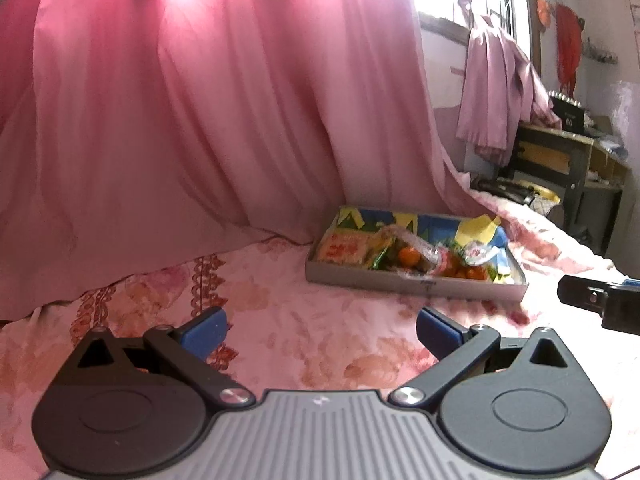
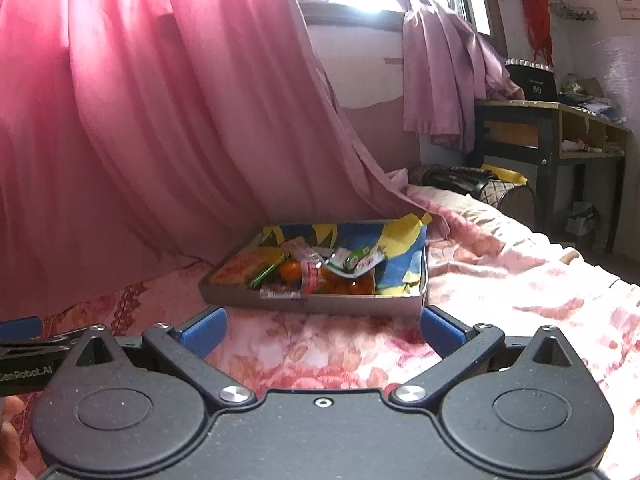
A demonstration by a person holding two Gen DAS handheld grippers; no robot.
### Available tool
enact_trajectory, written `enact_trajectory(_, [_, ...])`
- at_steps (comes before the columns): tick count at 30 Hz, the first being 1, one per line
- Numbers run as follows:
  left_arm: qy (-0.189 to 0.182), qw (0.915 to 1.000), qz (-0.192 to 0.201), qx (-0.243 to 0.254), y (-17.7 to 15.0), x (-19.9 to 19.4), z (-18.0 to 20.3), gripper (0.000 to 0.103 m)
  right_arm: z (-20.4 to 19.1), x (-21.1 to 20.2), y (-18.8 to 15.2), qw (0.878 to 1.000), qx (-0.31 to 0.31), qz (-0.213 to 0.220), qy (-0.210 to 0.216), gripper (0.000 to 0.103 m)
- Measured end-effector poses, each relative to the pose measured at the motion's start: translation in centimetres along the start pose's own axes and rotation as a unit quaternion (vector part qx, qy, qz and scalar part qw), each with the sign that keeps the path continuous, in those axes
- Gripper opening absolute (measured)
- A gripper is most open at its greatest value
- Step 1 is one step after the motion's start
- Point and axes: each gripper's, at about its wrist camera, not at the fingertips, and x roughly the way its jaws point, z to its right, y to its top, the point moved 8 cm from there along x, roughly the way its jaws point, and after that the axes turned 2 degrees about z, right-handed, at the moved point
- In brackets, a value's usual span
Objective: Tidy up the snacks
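A shallow grey cardboard box (image 1: 412,283) (image 2: 320,304) with a blue and yellow lining lies on the pink floral bedspread. In it are an orange and yellow flat packet (image 1: 346,249) (image 2: 240,268), clear-wrapped orange snacks (image 1: 416,258) (image 2: 340,286) and a green and white wrapper (image 2: 354,260). My left gripper (image 1: 322,330) is open above the bedspread, well short of the box, which sits ahead and to the right. My right gripper (image 2: 322,332) is open too, directly in front of the box's near wall. Nothing sits between either pair of blue pads.
A pink curtain (image 1: 180,120) (image 2: 140,120) drapes onto the bed behind and left of the box. A dark desk (image 2: 552,144) (image 1: 560,160) stands off the bed at the right. The other gripper's black part (image 1: 600,304) (image 2: 28,354) shows at each view's edge.
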Motion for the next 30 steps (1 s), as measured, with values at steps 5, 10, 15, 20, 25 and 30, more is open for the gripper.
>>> enact_trajectory(5, [0.017, 0.9996, -0.021, 0.007, -0.9, -0.2, -0.4, 0.103, -0.2, -0.2, -1.2, 1.0, 0.002, -0.024, -0.004, 0.102])
enact_trajectory(10, [0.029, 0.9987, -0.042, 0.006, -1.6, -0.1, -0.9, 0.103, -0.1, -0.1, -2.0, 0.999, 0.013, -0.044, -0.011, 0.102])
enact_trajectory(15, [0.035, 0.9981, -0.052, 0.003, -1.9, 0.0, -1.2, 0.103, -0.4, 0.2, -2.5, 0.998, 0.003, -0.058, -0.014, 0.102])
enact_trajectory(20, [0.036, 0.9978, -0.056, -0.001, -2.0, 0.1, -1.3, 0.103, -0.9, 0.7, -3.1, 0.997, -0.01, -0.073, -0.013, 0.102])
enact_trajectory(25, [0.035, 0.9977, -0.058, 0.002, -2.0, 0.1, -1.3, 0.103, -1.0, 0.9, -3.3, 0.997, -0.013, -0.078, -0.011, 0.102])
enact_trajectory(30, [0.033, 0.9977, -0.058, 0.007, -2.0, 0.1, -1.1, 0.103, -0.9, 1.0, -3.3, 0.997, -0.012, -0.08, -0.013, 0.102])
